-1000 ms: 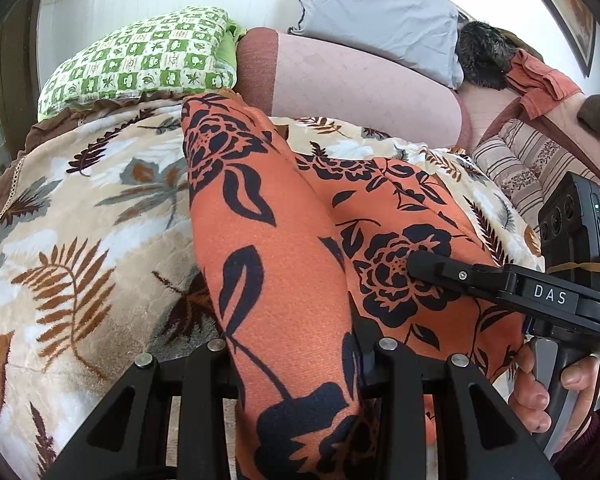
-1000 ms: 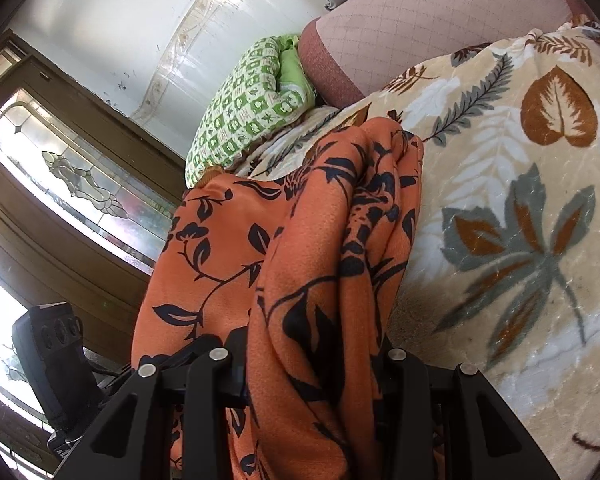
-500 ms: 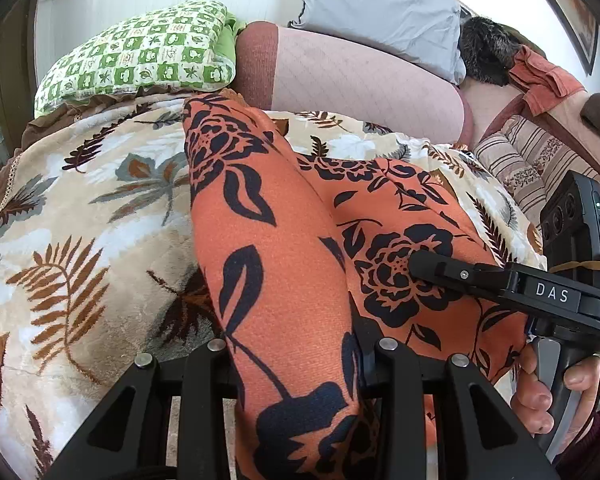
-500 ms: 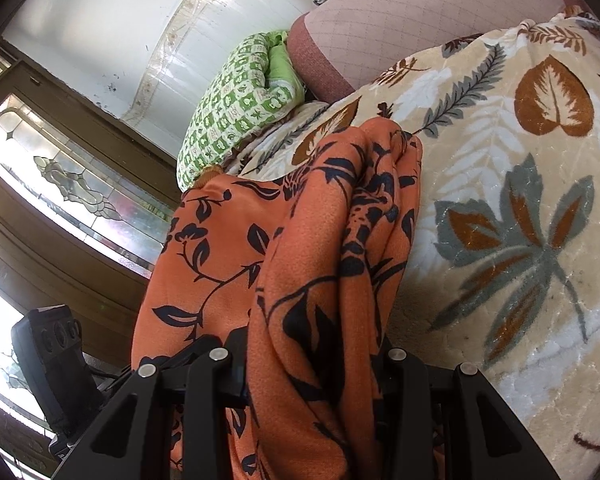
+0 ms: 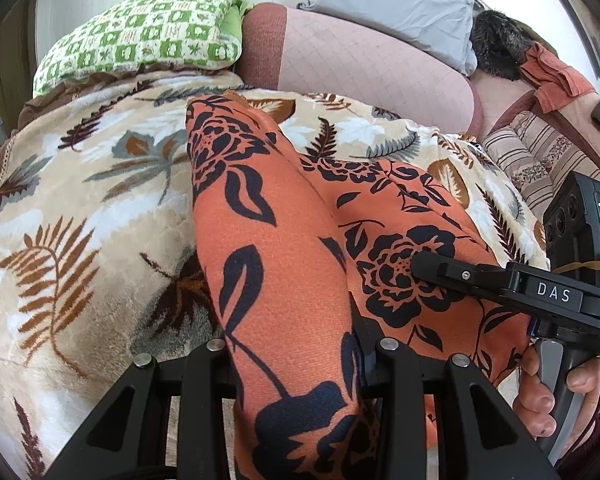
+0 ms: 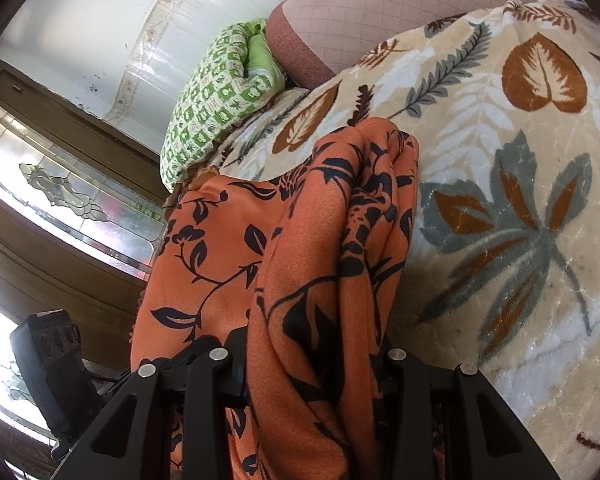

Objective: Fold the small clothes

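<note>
The orange floral garment lies draped over the leaf-print blanket, its near edge pinched in both the left gripper and right gripper. It looks light, soft and floppy; holding it at the corners seems best.

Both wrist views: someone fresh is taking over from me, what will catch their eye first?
The orange garment with black flowers fills the middle of both views, bunched between the jaws of the left gripper and of the right gripper, its far end on the leaf-print blanket. Behind that, a green checked pillow lies at the blanket's far edge beside a pink quilted cushion.
</note>
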A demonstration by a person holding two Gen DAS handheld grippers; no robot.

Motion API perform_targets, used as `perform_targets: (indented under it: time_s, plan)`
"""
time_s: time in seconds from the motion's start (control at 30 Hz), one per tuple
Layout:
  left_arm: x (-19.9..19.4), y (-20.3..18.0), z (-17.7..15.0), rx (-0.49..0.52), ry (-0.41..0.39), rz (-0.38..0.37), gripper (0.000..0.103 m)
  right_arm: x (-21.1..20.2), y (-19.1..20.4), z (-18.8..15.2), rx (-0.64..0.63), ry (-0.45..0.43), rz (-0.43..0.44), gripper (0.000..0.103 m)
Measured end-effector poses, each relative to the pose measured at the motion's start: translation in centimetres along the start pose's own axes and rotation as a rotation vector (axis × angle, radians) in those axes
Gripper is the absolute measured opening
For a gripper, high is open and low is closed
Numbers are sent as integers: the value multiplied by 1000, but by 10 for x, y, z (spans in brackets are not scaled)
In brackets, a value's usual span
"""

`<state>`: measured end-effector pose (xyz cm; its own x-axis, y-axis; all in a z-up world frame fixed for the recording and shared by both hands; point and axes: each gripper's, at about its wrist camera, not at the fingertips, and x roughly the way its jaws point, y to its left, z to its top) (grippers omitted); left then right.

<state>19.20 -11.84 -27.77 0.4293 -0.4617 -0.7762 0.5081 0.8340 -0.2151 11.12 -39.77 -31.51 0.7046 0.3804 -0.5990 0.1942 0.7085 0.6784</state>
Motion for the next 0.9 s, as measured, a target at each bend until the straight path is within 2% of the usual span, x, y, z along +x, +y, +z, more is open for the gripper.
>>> perform_targets:
  time_s: [0.33,0.73,0.9]
  plan:
    - [7,4,-1,-19,24,7,41,5,-5,1,32,23,-14,41]
    - [11,7,-2,-25,49,64,59,11,-20,-2,130,64,-24,53]
    - [9,11,-1,-39,60,68,63,12,-25,-2,146,74,-26,55]
